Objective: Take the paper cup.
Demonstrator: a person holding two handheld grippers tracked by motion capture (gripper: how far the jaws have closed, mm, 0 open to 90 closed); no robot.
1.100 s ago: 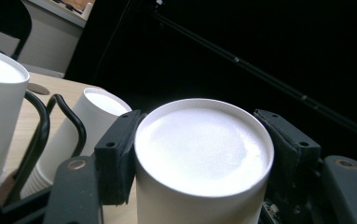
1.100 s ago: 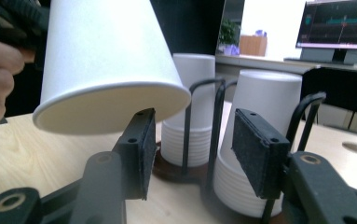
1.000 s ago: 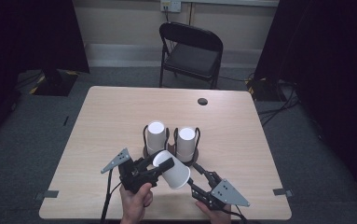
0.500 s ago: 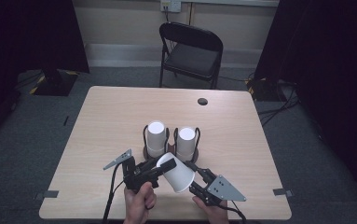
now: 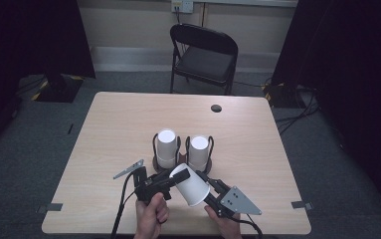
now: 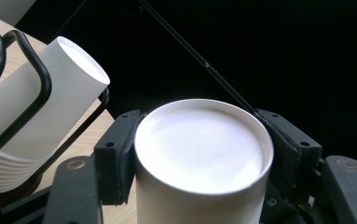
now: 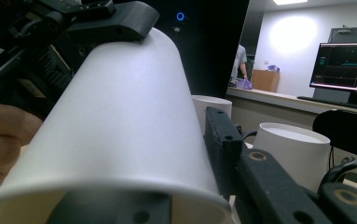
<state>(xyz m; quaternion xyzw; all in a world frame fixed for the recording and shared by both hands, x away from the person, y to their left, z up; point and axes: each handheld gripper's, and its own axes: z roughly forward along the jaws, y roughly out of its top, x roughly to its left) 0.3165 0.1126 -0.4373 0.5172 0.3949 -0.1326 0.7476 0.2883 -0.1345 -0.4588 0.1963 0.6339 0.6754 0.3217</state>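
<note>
Now both grippers' jaws on cup (image 5: 190,185)

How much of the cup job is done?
Done: two stacks of cups, left stack and right stack, stand upside down in wire holders. In hand: one loose cup, held tilted above the table; the left tool grips its closed end, and the right tool has just been closing on its open end. Left: setting it somewhere.

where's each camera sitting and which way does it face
High view: above the person's side, facing forward and down on the table; both hands, left gripper, right gripper.
Left gripper view: along its fingers clamping the cup's closed end.
Right gripper view: along its finger at the wide rim.
Shared: that cup.
</note>
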